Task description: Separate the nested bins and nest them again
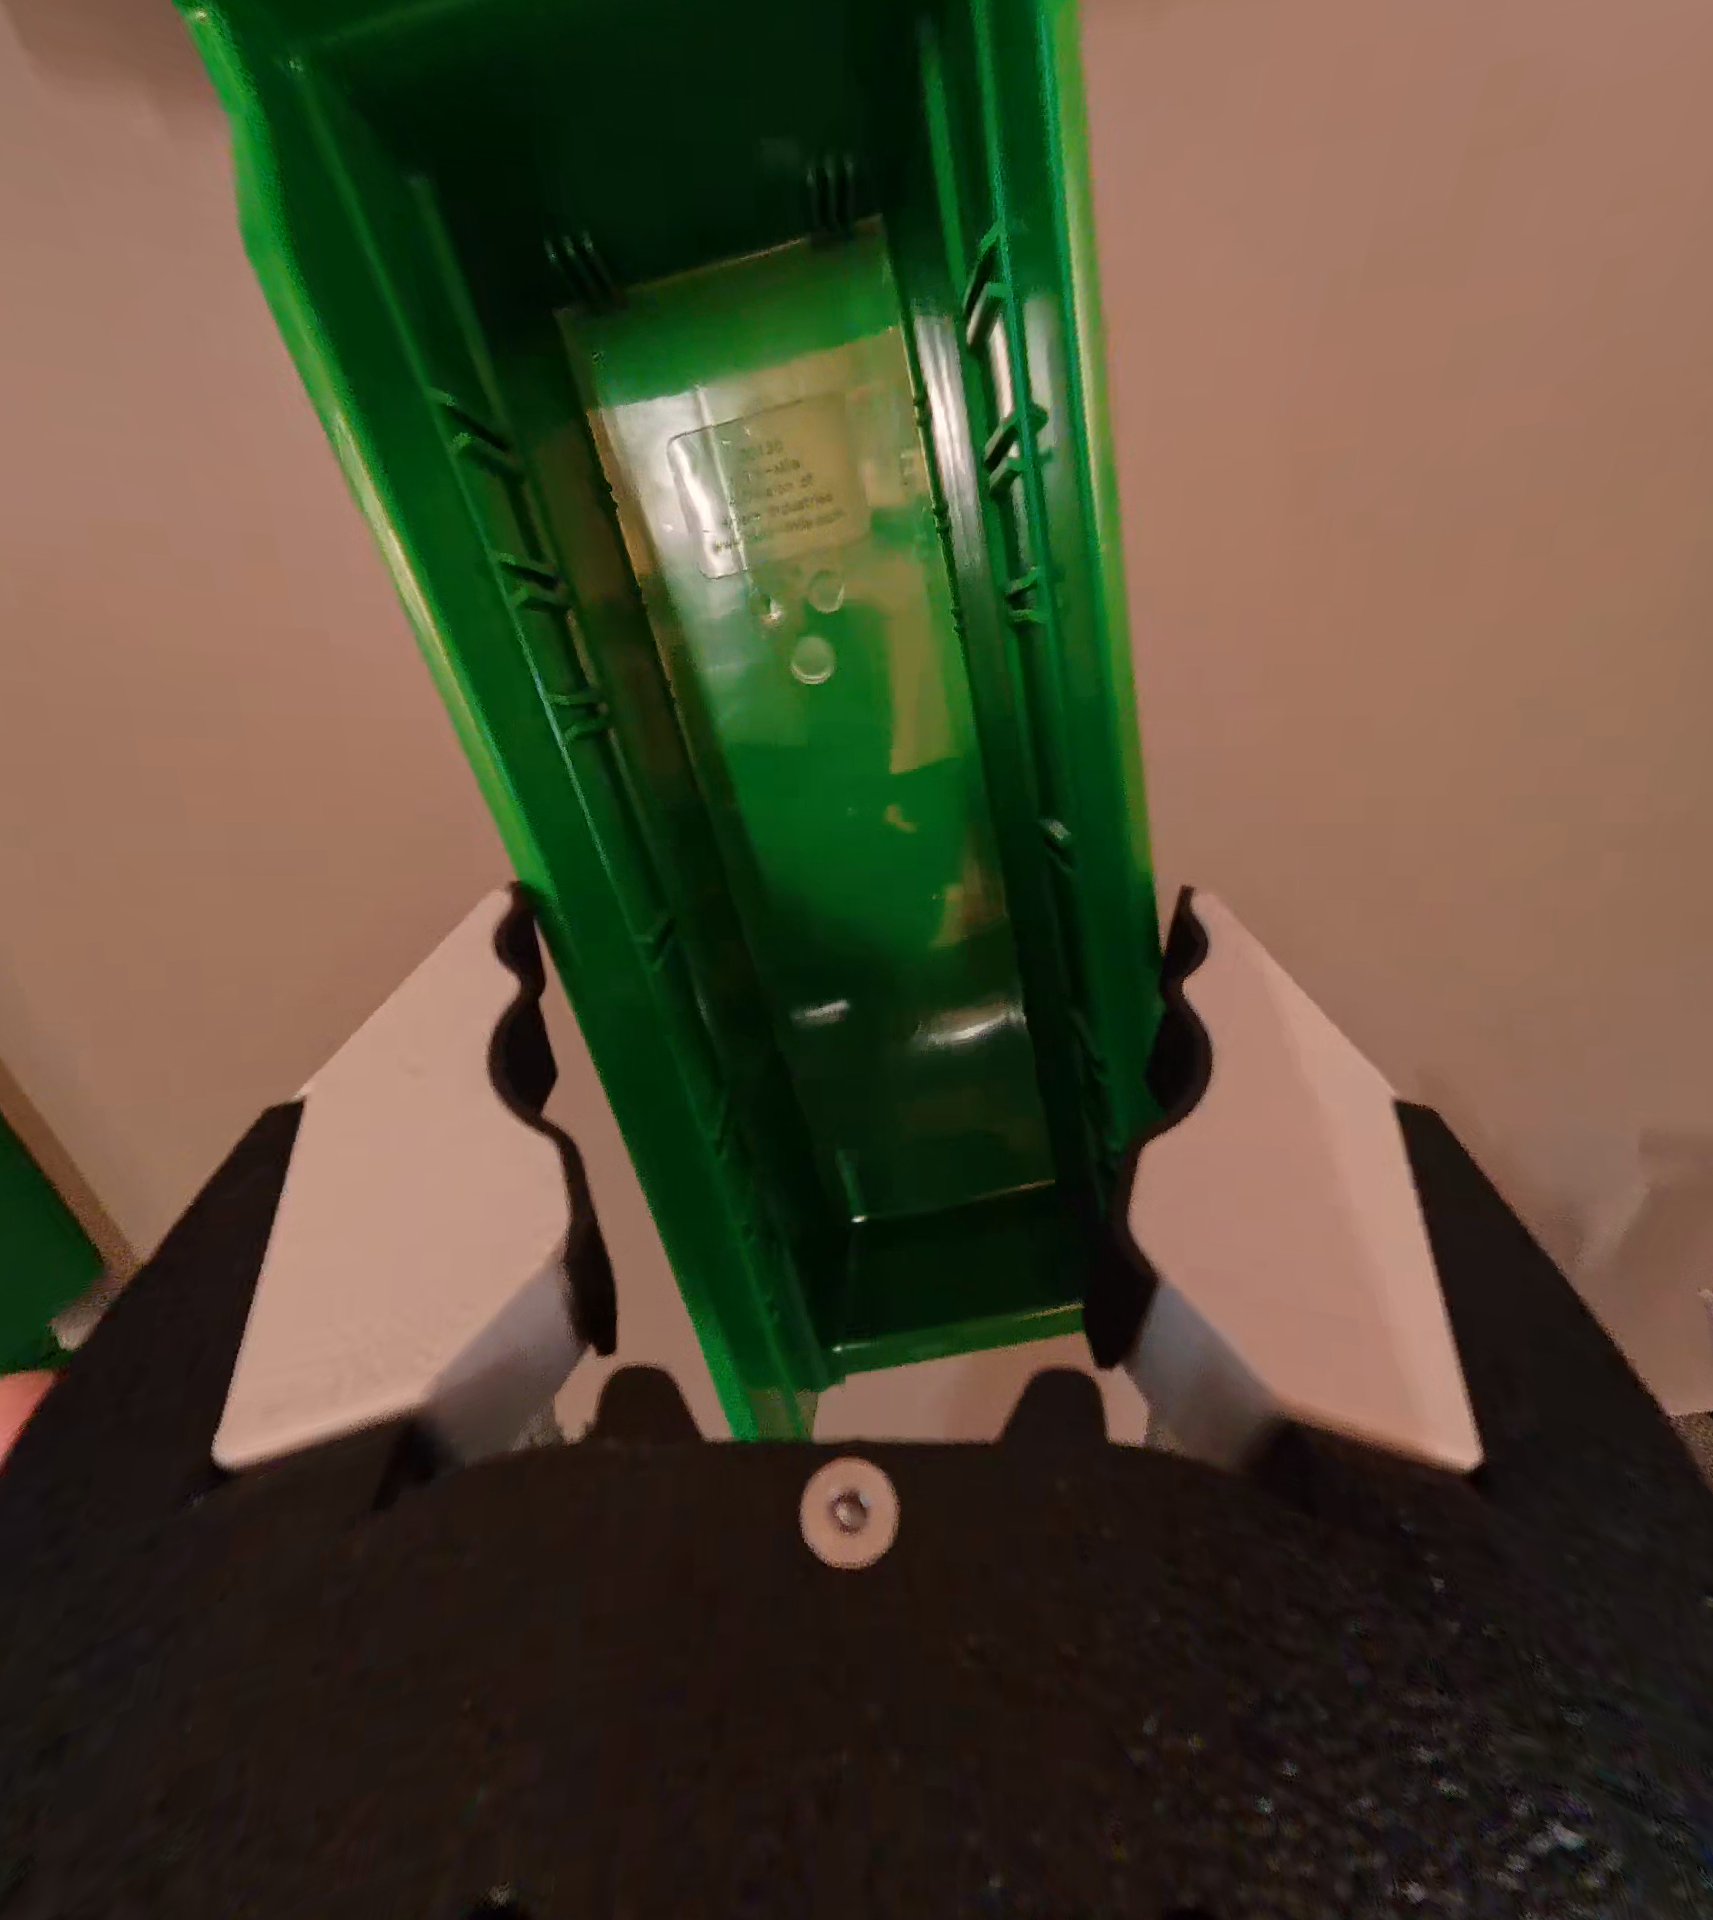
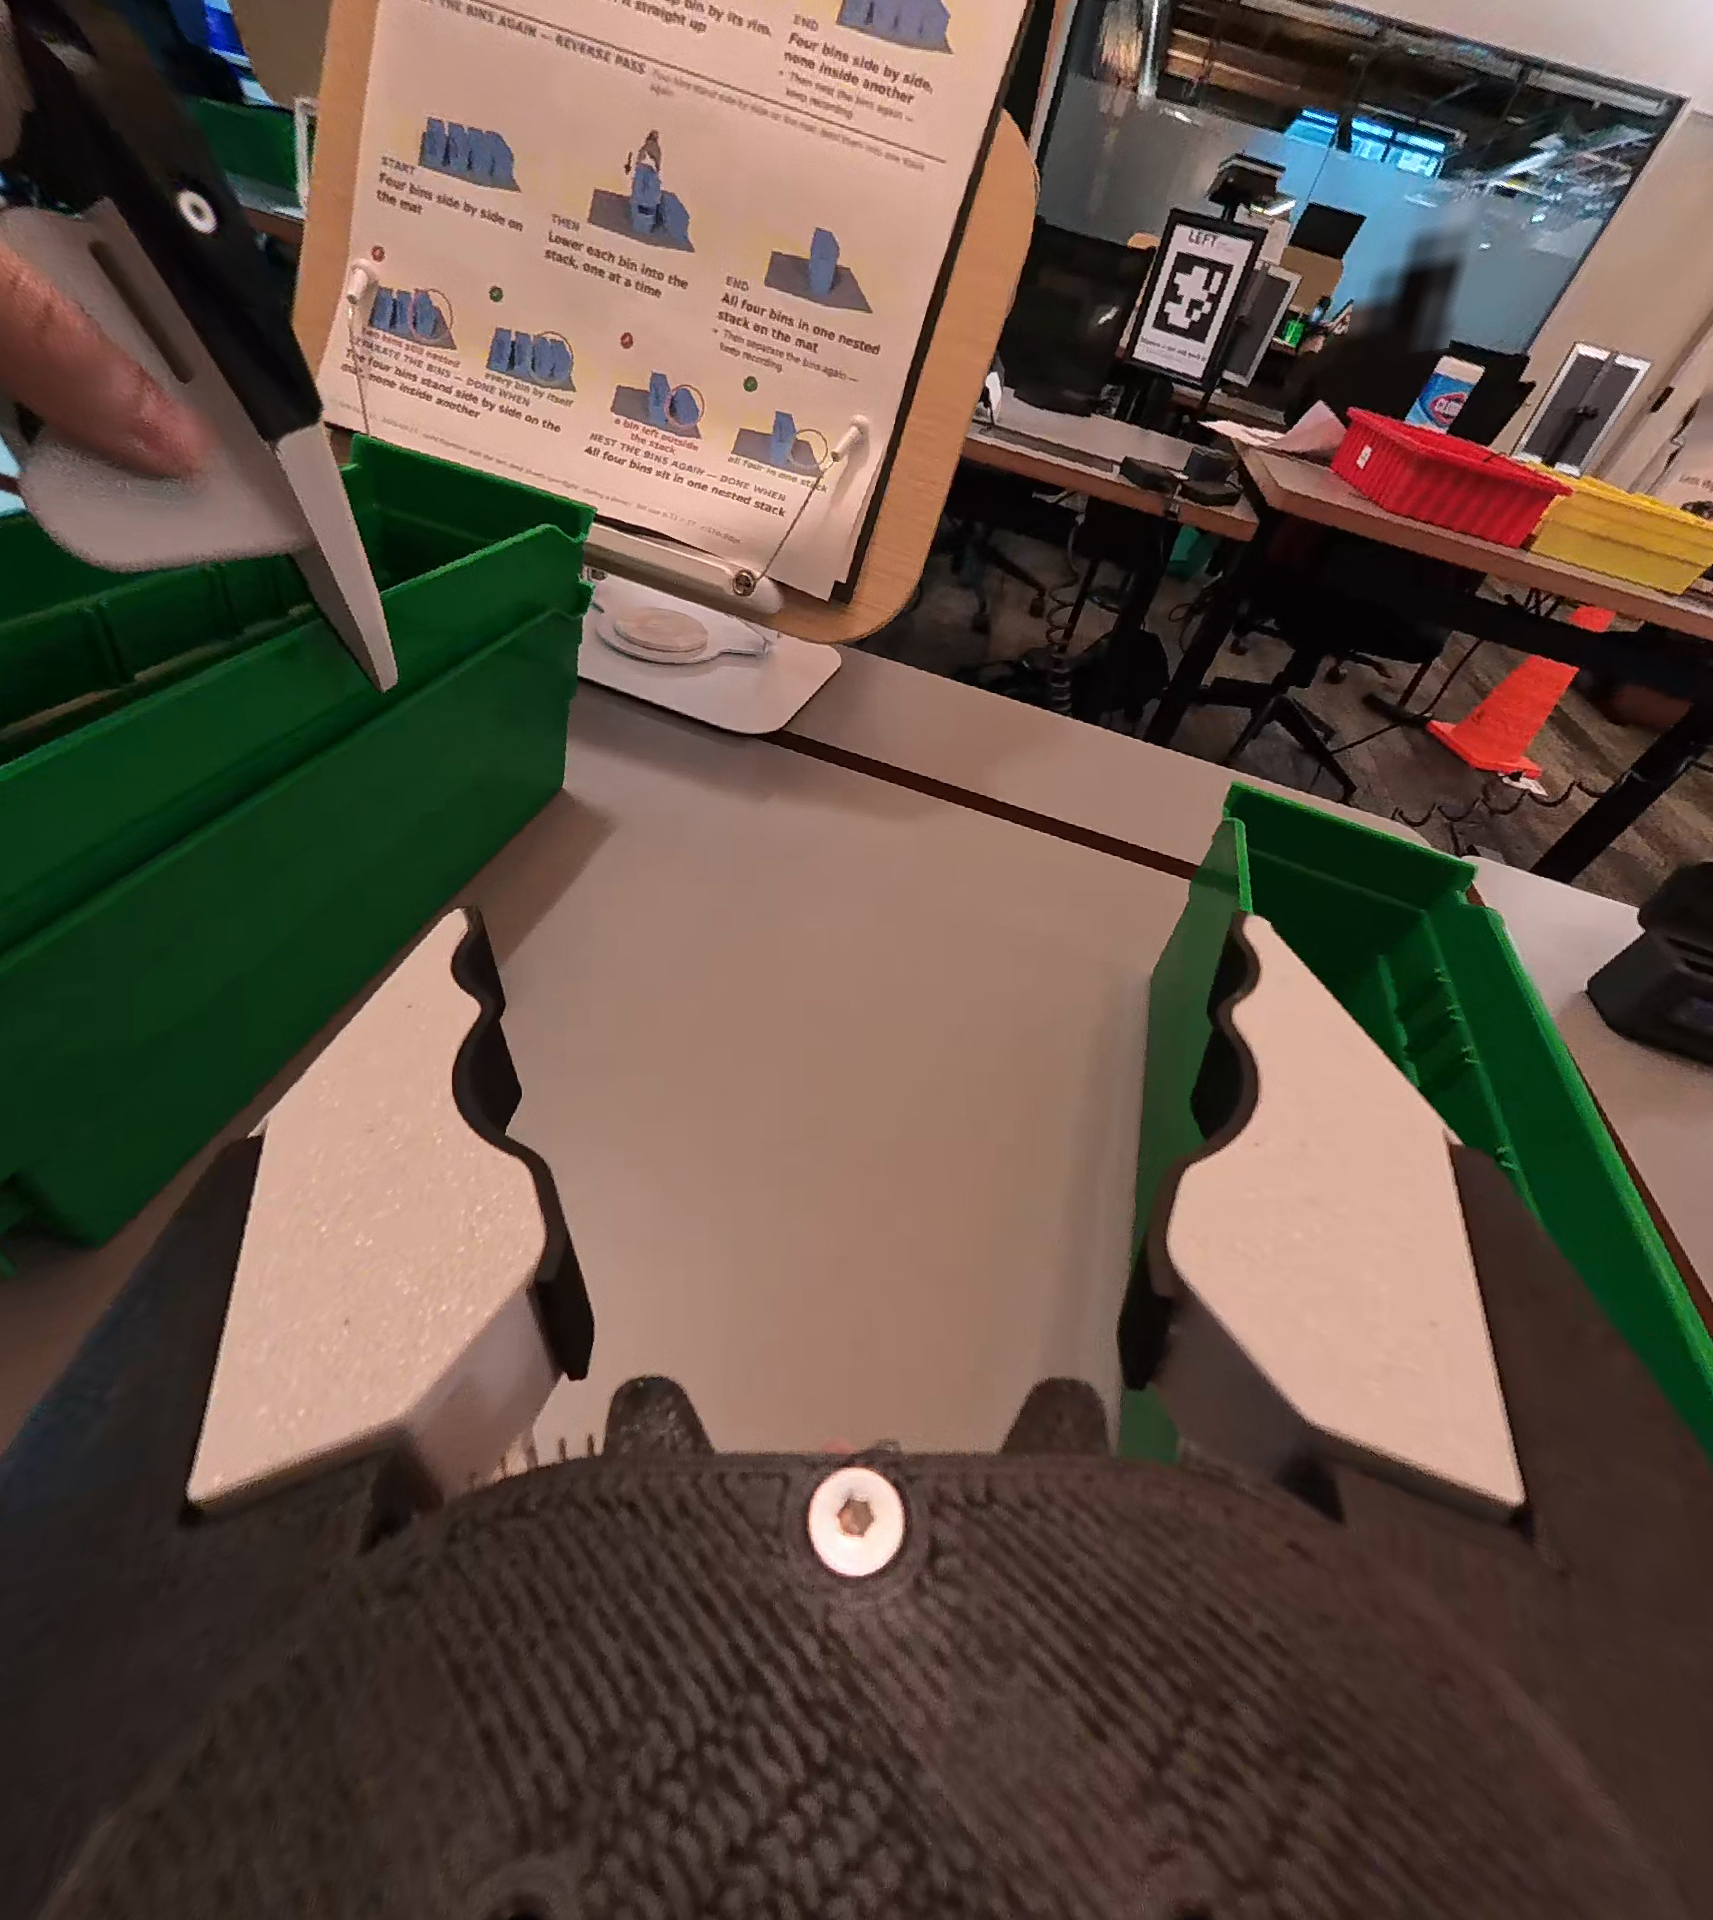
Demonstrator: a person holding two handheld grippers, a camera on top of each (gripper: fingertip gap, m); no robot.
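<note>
Judging by the layout, work is midway: the left gripper [image 1: 852,1122] has its jaws closed around one green bin [image 1: 727,623], the right gripper [image 2: 852,1153] gapes empty, a lone bin [image 2: 1434,997] sits at two o'clock, and the stack [image 2: 208,831] rests on the tabletop [image 2: 831,935] at ten.

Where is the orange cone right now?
The orange cone shows only in the right wrist view, far off to the right, on the floor beneath the table with the red tray and yellow tray.
</note>
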